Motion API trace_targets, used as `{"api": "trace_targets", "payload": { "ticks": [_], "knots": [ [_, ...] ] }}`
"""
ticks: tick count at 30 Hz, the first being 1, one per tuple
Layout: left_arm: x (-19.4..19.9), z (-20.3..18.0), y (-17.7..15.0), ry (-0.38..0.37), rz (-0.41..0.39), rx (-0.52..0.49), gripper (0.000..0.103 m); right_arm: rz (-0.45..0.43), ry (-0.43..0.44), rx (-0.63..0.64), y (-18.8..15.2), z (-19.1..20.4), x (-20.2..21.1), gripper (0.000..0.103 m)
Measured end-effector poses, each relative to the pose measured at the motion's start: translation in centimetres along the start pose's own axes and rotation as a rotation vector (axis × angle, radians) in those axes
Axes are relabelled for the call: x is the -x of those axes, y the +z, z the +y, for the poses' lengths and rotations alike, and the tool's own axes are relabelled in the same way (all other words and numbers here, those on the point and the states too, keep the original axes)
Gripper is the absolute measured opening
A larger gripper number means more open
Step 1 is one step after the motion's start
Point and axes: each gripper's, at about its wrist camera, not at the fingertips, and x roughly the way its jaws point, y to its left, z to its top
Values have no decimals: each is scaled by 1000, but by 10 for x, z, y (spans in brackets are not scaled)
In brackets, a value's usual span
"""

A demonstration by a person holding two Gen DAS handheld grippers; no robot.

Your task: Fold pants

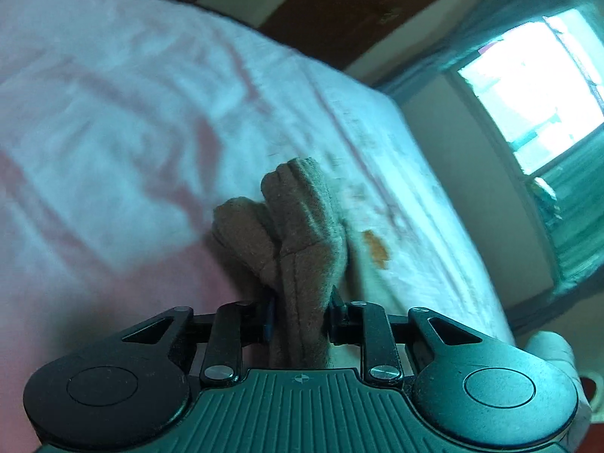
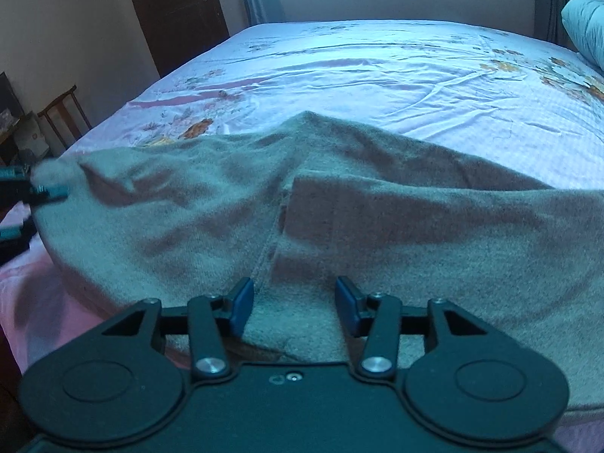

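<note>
I see pants (image 2: 339, 207) of matt, fuzzy fleece cloth; sheet (image 2: 377, 68) of smooth, creased printed cotton; grippers (image 2: 294, 302) of matt black plastic with shiny metal screws; door (image 2: 177, 3), eleven o'clock, dark wood.

A bed (image 2: 377, 68) fills most of both views, covered by a pale pink sheet (image 1: 113, 113) printed with orange flowers, thickest toward its far right corner. A light pillow (image 2: 585, 26) lies at the bed's far right edge. Beyond the far left corner a dark wooden door (image 2: 177, 7) stands against a cream wall. A wooden chair (image 2: 64, 113) stands off the left edge of the bed, with blurred clutter beside it. In the left wrist view a bright window (image 1: 536, 87) glows past the bed's edge, with a curtain (image 1: 577, 226) hanging below and beside it.
</note>
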Motion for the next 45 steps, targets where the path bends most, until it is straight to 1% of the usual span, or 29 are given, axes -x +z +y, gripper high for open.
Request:
{"api": "trace_targets", "payload": {
  "ticks": [1,2,3,4,7,8,9,10,14,16,17,18,19,21,23,24,26,28,31,32,34,36,39,41,45],
  "knots": [
    [-2,4,-1,23,11,22,42,-5,3,-11,0,-1,1,40],
    [-5,9,-2,41,19,50,58,-8,3,-24,0,-3,2,40],
    [-6,11,-3,39,22,69,66,-11,5,-36,0,-4,3,40],
    [-8,13,-5,38,23,80,66,-12,10,-46,0,-6,3,40],
    [-20,3,-5,29,46,39,66,-8,10,-40,1,-6,3,40],
    [-22,3,-5,22,42,59,60,-8,8,-36,0,-5,3,41],
    [-23,4,-4,8,39,81,32,-9,8,-38,0,-5,3,41],
    [-25,5,-4,-3,45,90,23,-9,9,-41,0,-6,2,41],
    [-18,-9,-6,-14,14,23,19,-13,12,-49,0,-6,3,41],
    [-12,-17,-5,-30,-4,5,18,-18,6,-61,0,-7,5,37],
    [-8,-23,-4,-34,-20,-28,18,-23,5,-67,0,-7,6,36],
    [-2,-30,-5,-37,-35,-70,18,-28,-3,-67,-1,-7,9,32],
    [4,-41,-7,-54,-50,-122,18,-34,-13,-63,-2,-8,11,29],
    [14,-64,-10,-98,-77,-205,18,-39,-31,-53,-4,-9,14,29],
    [23,-90,-15,-150,-93,-277,18,-18,-48,1,-6,-7,10,30],
    [29,-102,-18,-173,-98,-315,18,-17,-55,28,-7,-4,9,32],
    [36,-127,-26,-218,-102,-391,18,-9,-50,27,-4,-4,8,32],
    [45,-152,-39,-252,-105,-480,18,-12,-3,-33,-1,-15,12,32],
    [54,-186,-70,-311,-98,-610,18,-33,58,-176,1,-43,26,32],
    [56,-196,-80,-333,-86,-640,18,-45,70,-220,0,-54,32,32],
    [56,-218,-107,-380,-46,-703,18,-71,67,-291,-2,-78,47,34],
    [61,-236,-137,-417,-14,-761,18,-98,53,-344,-5,-103,63,34],
    [61,-257,-186,-471,46,-848,18,-137,9,-393,-10,-138,88,34],
    [63,-268,-221,-481,74,-916,18,-155,-25,-429,-15,-159,101,34],
    [61,-275,-275,-493,143,-1012,18,-190,-80,-486,-26,-196,123,34]
  ]
}}
